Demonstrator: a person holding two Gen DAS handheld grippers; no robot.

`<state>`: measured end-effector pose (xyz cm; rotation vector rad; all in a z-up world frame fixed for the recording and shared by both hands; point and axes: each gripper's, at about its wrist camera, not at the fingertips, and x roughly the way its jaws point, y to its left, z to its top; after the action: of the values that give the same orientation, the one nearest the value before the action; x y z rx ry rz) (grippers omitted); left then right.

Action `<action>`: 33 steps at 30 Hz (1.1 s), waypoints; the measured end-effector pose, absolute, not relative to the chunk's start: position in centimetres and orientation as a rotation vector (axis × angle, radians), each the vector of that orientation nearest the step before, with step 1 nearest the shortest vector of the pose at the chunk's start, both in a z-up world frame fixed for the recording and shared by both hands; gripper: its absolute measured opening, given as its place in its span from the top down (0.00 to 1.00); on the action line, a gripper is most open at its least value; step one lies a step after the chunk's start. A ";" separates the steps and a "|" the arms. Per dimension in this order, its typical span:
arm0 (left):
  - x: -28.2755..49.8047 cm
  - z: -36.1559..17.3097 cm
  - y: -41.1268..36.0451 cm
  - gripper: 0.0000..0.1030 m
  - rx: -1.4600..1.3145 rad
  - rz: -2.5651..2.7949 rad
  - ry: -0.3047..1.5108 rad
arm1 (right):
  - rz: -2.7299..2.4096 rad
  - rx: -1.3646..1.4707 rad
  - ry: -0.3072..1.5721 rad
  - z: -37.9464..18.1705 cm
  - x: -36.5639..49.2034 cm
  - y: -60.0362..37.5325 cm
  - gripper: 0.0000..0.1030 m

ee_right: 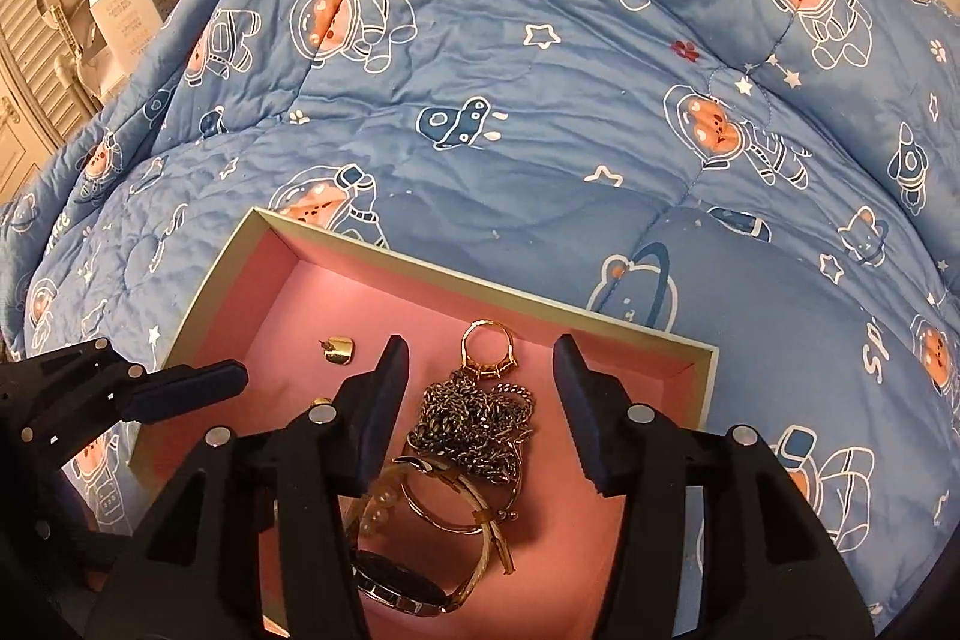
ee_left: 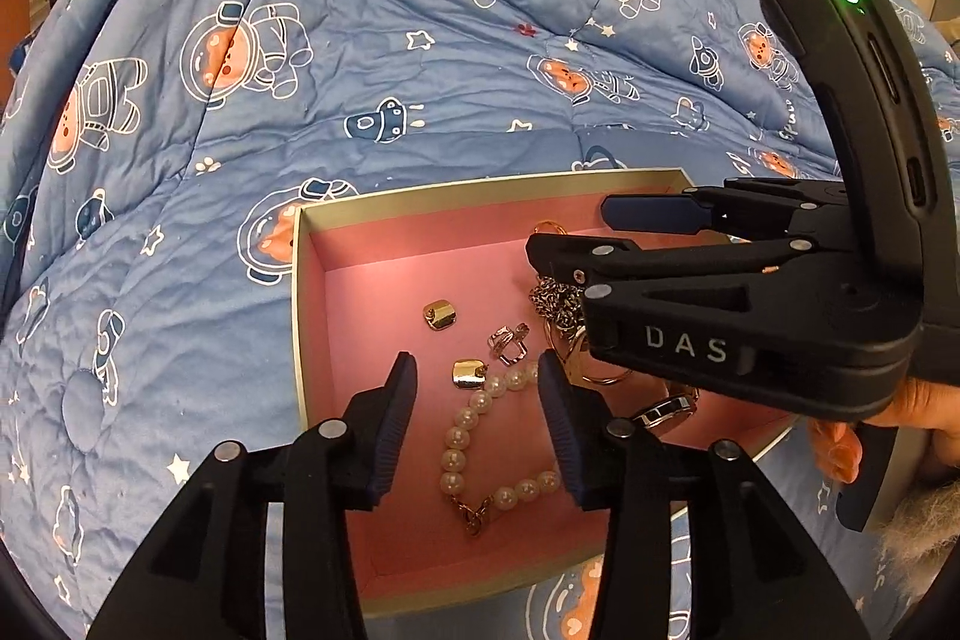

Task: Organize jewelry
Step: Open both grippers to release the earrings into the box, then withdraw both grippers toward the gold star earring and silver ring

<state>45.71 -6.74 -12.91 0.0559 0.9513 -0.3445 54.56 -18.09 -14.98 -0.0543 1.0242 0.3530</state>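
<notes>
1. Two grippers over one box (ee_left: 298,280), which lies on a blue quilt (ee_left: 420,70). All places below I give relative to the box.
2. My left gripper (ee_left: 477,400) hangs over the box's near half, jaws partly open, nothing held. A pearl bracelet (ee_left: 474,436) lies on the pink floor between the fingers, not touched by either pad.
3. Two gold studs (ee_left: 441,315) sit on the floor towards the box's middle; a small silvery ring (ee_left: 509,342) lies just beside the nearer one.
4. My right gripper (ee_right: 480,400) hangs over the box's right side, jaws partly open, empty.
5. Under it: a chain (ee_right: 474,421) heaped on the floor, a gold ring (ee_right: 489,349) just beyond the heap near the far wall, bangles (ee_right: 456,502) touching the heap on the near side, a watch (ee_right: 402,583) nearest the camera.
6. From the right wrist view, one stud (ee_right: 339,350) lies left of the gripper, well inside the far wall.
7. A hand (ee_left: 840,445) grips the right gripper's handle, outside the box's right wall.
</notes>
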 end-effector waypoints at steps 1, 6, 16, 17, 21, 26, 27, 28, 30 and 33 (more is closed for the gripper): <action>45.4 -12.6 -6.8 0.51 0.058 -0.348 0.938 | 0.352 -0.049 1.016 -14.7 54.5 -18.3 0.51; 43.1 -10.9 -6.3 0.20 0.042 -0.348 0.857 | 0.313 -0.029 0.921 -12.3 53.1 -20.0 0.41; 36.6 -10.6 -0.6 0.06 -0.335 -0.313 0.809 | 0.289 0.023 0.726 -9.6 43.8 -23.9 0.15; 35.8 -10.6 -0.3 0.06 -0.336 -0.281 0.802 | 0.280 0.020 0.726 -9.9 42.7 -24.0 0.15; 33.0 -10.7 0.2 0.06 -0.266 -0.216 0.768 | 0.265 0.018 0.737 -10.9 38.2 -24.1 0.15; 29.7 -10.6 -0.8 0.06 -0.121 -0.189 0.736 | 0.266 -0.059 0.761 -12.4 33.2 -23.0 0.15; 29.1 -10.6 -1.1 0.06 -0.093 -0.184 0.727 | 0.268 -0.070 0.763 -12.7 32.3 -22.9 0.15; 28.5 -10.6 -1.3 0.06 -0.070 -0.183 0.720 | 0.274 -0.075 0.771 -13.0 31.5 -22.7 0.15; 27.3 -10.8 -1.7 0.06 -0.048 -0.194 0.715 | 0.283 -0.083 0.797 -13.8 30.1 -22.4 0.15; 25.8 -11.3 -2.2 0.06 -0.019 -0.204 0.703 | 0.299 -0.085 0.825 -14.8 28.5 -22.2 0.15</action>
<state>25.75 -2.24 -11.33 -0.0191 0.7028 -0.2044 28.50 -22.23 -14.77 -0.0846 0.8254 0.2987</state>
